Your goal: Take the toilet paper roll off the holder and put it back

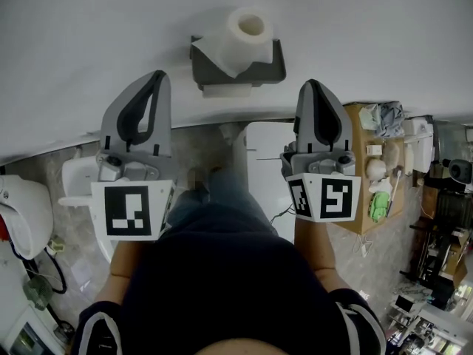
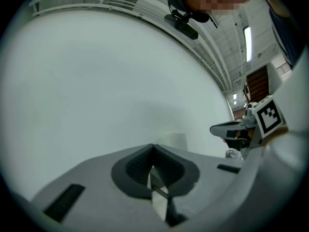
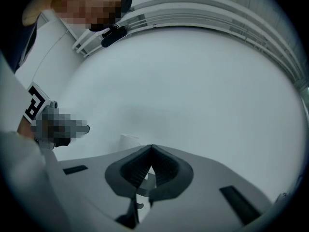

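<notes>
On far wall (image 1: 369, 28): toilet paper roll (image 1: 247, 35) upright in holder (image 1: 275, 71), loose tail (image 1: 211, 52) draped. Left gripper (image 1: 157, 76), right gripper (image 1: 313, 85) both closed, empty, nearer. Risk: jaws catch only the tail, paper tears.

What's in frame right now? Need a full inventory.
toilet paper roll: one, white, standing on end in the holder, loose sheet trailing to its left
holder: one, dark grey tray, on the wall, between and beyond the two grippers
wall: one, white, straight ahead
wooden shelf unit: one, light brown, at right, carrying small items too small to name
floor: grey marbled, below
left gripper: one, grey, jaws shut, empty, left of the holder
right gripper: one, grey, jaws shut, empty, right of the holder
marker cubes: two, black and white, one on each gripper
person's top: dark, bottom centre
person's trousers: blue, between the grippers
</notes>
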